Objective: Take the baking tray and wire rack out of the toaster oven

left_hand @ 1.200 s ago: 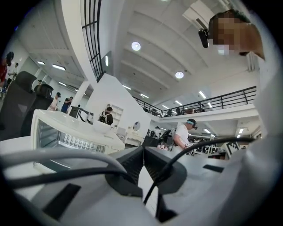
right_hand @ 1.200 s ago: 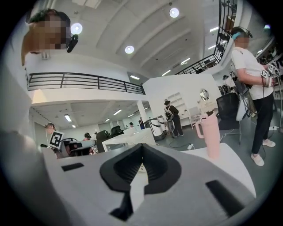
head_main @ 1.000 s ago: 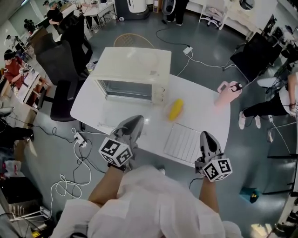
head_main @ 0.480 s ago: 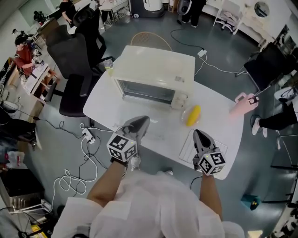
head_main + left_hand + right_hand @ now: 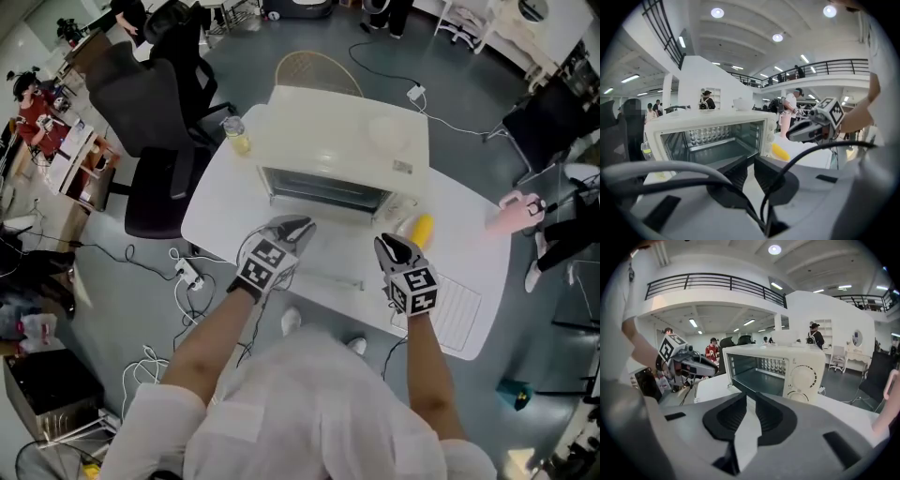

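The cream toaster oven (image 5: 347, 150) stands on the white table (image 5: 216, 220) with its front open. A dark baking tray (image 5: 710, 151) lies inside it, also seen in the right gripper view (image 5: 761, 380). The wire rack (image 5: 459, 311) lies flat on the table at the right. My left gripper (image 5: 298, 225) is shut and empty, a short way in front of the oven's left half (image 5: 712, 136). My right gripper (image 5: 386, 242) hangs before the oven's right end; its jaws have just been opening, and they stand slightly apart with nothing between them.
A yellow object (image 5: 422, 228) lies beside the oven's right end. A glass of yellow liquid (image 5: 234, 134) stands at the table's back left. A pink item (image 5: 514, 211) sits off the far right edge. Black office chairs (image 5: 150, 103) and floor cables surround the table.
Both grippers have come forward and down toward the oven front. The right one has left the wire rack and its jaws have parted a little.
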Demonstrator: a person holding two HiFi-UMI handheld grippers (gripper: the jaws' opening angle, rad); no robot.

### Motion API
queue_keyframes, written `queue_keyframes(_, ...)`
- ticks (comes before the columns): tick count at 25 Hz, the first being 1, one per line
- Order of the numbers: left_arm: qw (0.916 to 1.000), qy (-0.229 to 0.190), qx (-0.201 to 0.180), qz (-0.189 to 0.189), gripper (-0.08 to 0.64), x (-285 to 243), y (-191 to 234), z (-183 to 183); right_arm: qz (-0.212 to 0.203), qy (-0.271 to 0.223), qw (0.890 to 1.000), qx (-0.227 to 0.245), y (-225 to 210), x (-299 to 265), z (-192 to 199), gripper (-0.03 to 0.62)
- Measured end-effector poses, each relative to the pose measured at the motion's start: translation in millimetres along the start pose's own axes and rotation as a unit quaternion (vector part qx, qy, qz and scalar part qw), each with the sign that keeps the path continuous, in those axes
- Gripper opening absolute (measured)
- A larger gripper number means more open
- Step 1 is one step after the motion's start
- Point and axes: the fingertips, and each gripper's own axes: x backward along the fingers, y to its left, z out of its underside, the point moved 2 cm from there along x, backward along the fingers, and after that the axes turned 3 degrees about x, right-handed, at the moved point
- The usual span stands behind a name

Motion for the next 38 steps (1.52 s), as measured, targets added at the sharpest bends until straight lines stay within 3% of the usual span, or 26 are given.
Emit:
queue_keyframes(4, 0.9963, 0.054, -0.066, 0.015, 0.026, -19.6, 31.6, 14.9, 0.009, 0.046, 0.997, 0.057, 7.1, -44.2, -0.7, 0.083)
queue_keyframes(6, 0.9927, 0.08, -0.086, 0.027, 0.11, -29.7, 39.2, 22.2, 0.011, 0.07, 0.994, 0.088, 9.4, -61.4, 3.7, 0.094)
queue_keyframes(9, 0.9839, 0.11, -0.134, 0.045, 0.133, -48.8, 53.4, 26.4, 0.013, 0.099, 0.985, 0.138, 6.4, -89.7, 4.2, 0.095)
queue_keyframes(15, 0.9645, 0.159, -0.195, 0.081, 0.192, -74.6, 65.7, 45.9, 0.007, 0.175, 0.956, 0.235, 10.1, -125.0, 16.9, 0.104)
queue_keyframes(20, 0.9427, 0.197, -0.254, 0.089, 0.199, -99.7, 77.2, 52.4, 0.001, 0.219, 0.926, 0.308, 3.6, -148.3, 30.4, 0.115)
queue_keyframes(25, 0.9358, 0.226, -0.262, 0.069, 0.207, -114.2, 90.1, 62.7, -0.008, 0.242, 0.904, 0.353, 2.6, -167.1, 38.3, 0.117)
queue_keyframes(33, 0.9194, 0.247, -0.301, 0.057, 0.207, -131.7, 98.4, 72.3, 0.012, 0.252, 0.895, 0.367, -4.6, -190.6, 35.4, 0.114)
queue_keyframes(38, 0.9217, 0.241, -0.301, 0.041, 0.2, -138.7, 105.7, 70.5, 0.041, 0.261, 0.886, 0.38, -8.5, -200.8, 30.7, 0.115)
